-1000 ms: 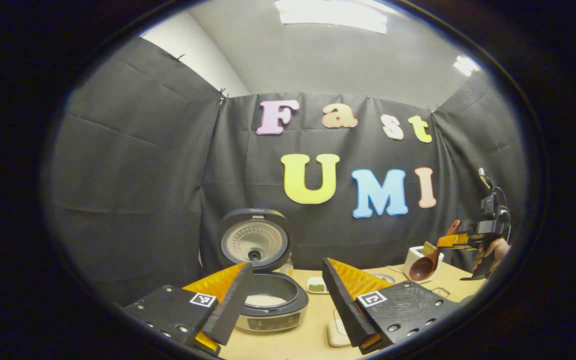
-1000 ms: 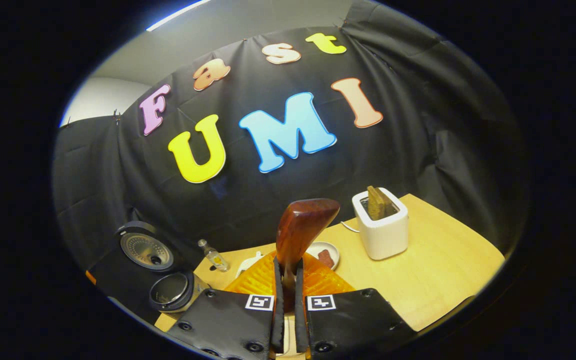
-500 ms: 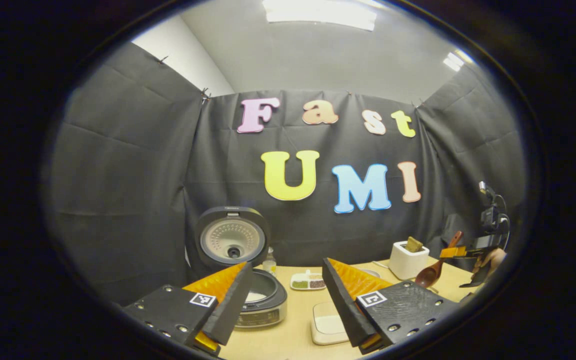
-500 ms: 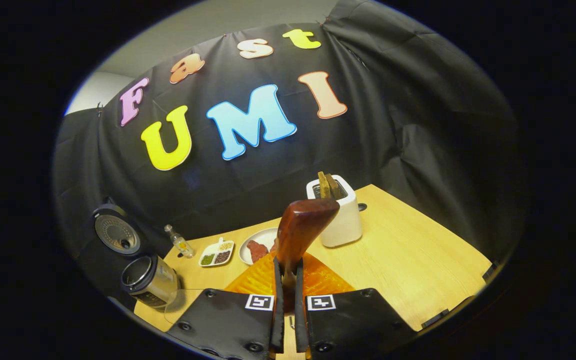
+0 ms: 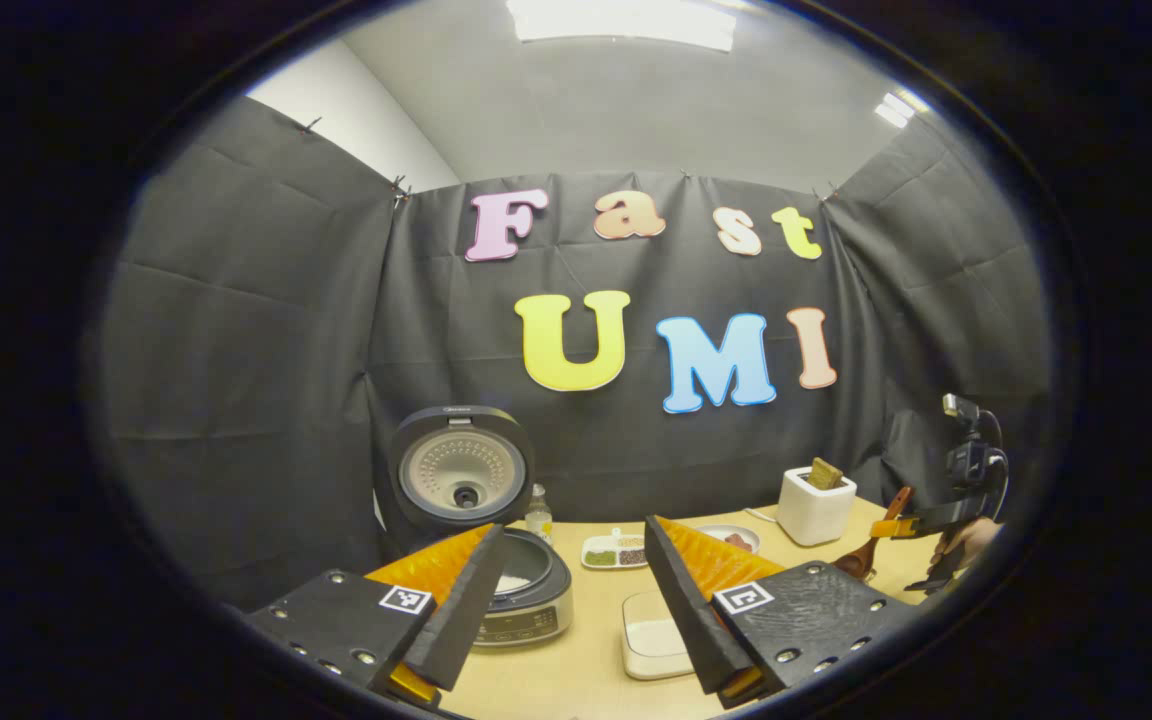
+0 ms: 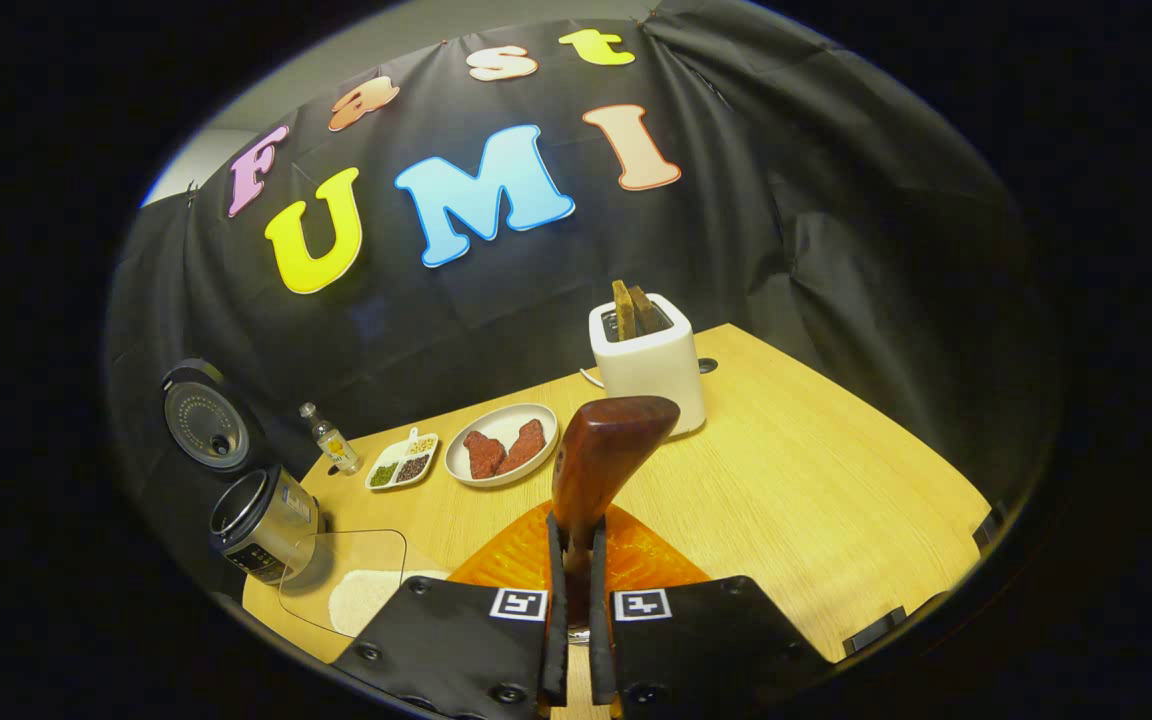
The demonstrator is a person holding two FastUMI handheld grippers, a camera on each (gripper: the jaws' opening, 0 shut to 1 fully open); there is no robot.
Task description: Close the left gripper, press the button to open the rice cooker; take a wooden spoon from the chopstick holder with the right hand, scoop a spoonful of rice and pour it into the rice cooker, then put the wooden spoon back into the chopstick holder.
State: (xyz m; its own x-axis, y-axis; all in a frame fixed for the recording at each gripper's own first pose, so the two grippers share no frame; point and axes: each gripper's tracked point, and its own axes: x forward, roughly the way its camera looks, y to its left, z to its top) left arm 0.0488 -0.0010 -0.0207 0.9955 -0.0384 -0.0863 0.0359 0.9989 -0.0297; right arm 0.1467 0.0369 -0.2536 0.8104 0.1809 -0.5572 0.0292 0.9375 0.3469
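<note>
The right gripper [image 6: 576,590] jaws clamp the wooden spoon [image 6: 604,455]; the left gripper [image 5: 576,600] jaws gape empty. A loose grip could drop it short of the holder.

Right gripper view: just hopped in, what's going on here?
The right tongs are shut on the wooden spoon, held above the table. The rice cooker stands open at the left with its lid up and white rice inside. The left tongs hang open and empty in front of it. A clear tray of rice sits beside the cooker. The spoon is not yet back in any holder.
</note>
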